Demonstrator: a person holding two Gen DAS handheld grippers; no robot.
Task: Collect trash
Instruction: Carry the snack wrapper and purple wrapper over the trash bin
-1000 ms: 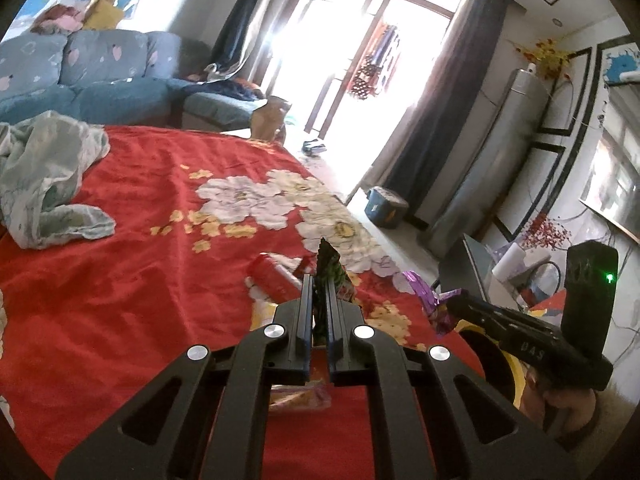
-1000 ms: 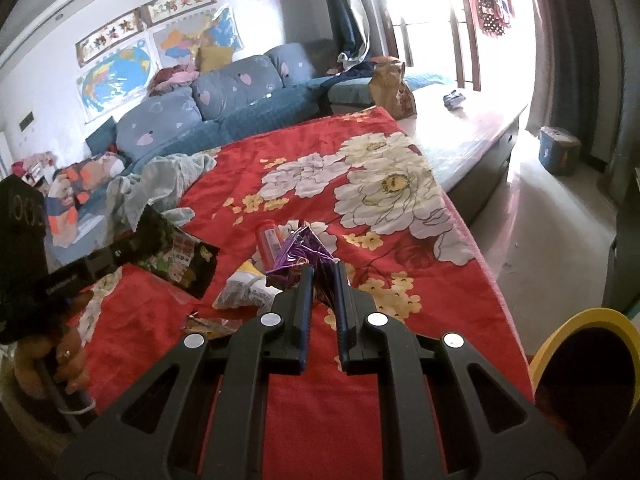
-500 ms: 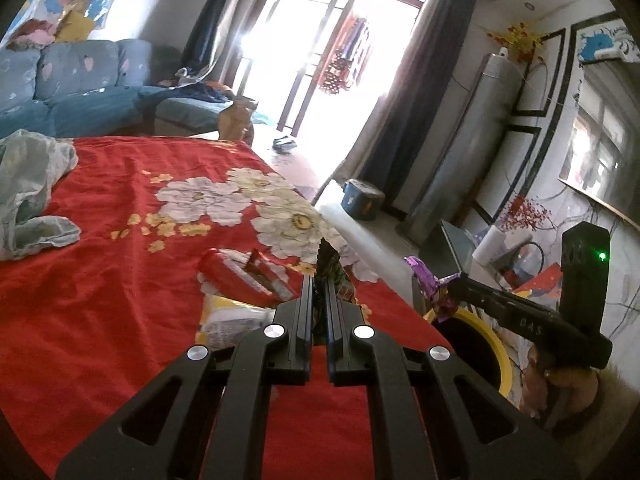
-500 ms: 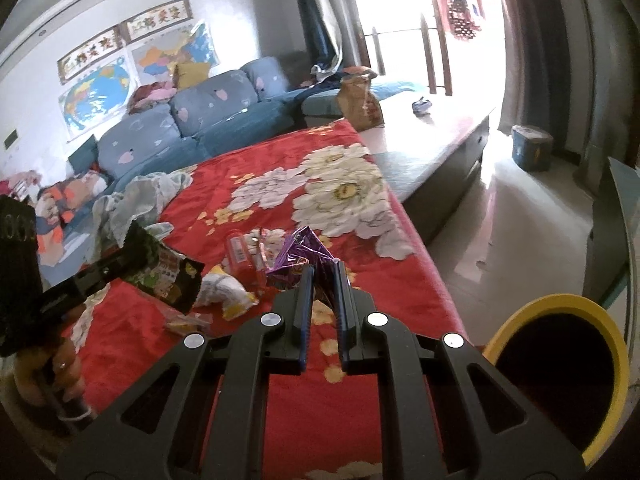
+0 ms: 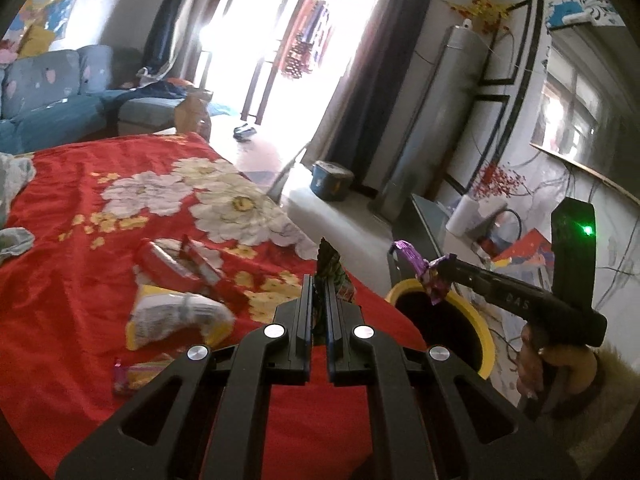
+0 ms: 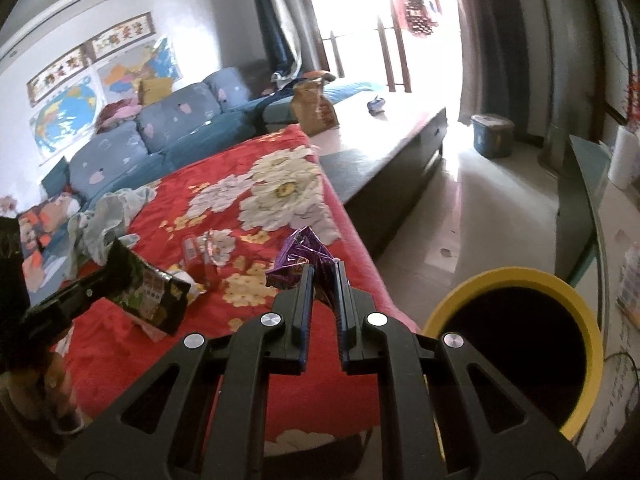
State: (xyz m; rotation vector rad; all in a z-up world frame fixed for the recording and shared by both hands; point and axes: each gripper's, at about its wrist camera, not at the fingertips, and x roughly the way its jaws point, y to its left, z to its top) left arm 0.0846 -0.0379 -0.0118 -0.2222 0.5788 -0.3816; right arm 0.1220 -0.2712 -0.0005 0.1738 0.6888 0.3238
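**Both claws loaded beside the bin**

My left claw point(image 5: 317, 280) is clamped on a dark green wrapper point(image 5: 328, 258). My right claw point(image 6: 323, 270) is clamped on a purple wrapper point(image 6: 302, 250), held over the near edge of the yellow-rimmed bin point(image 6: 516, 276). More wrappers lie on the red floral bedspread point(image 5: 80, 280): a red packet point(image 5: 164, 258) and a yellow-white bag point(image 5: 176, 316).

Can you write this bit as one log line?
left gripper: holds dark wrapper | right gripper: holds purple wrapper | bin: nearby
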